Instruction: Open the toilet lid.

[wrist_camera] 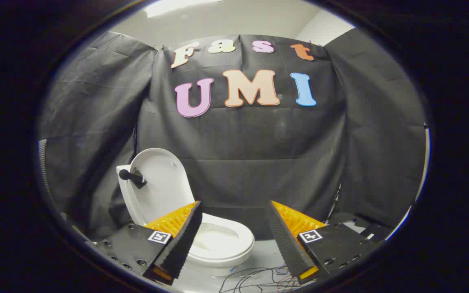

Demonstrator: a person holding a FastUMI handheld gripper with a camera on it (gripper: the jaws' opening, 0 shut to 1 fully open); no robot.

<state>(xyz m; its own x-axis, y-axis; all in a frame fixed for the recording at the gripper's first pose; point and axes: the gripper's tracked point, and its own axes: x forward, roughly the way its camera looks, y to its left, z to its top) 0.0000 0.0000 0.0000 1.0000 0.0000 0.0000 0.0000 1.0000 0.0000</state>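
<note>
A white toilet (pixel 222 244) stands on the floor ahead and a little left of the fingers. Its lid (pixel 159 185) is raised upright, leaning back toward the black cloth wall, and a dark handle (pixel 132 177) sticks out from its left edge. The seat ring and bowl lie uncovered below it, partly hidden behind the left finger. My gripper (pixel 234 205) is open, its two fingers spread wide with nothing between them, and it hangs back from the toilet without touching it.
Black cloth (pixel 238 162) walls the booth behind and to both sides of the toilet. Loose thin wires (pixel 259 278) lie tangled on the pale floor just ahead of the fingers, right of the toilet's base.
</note>
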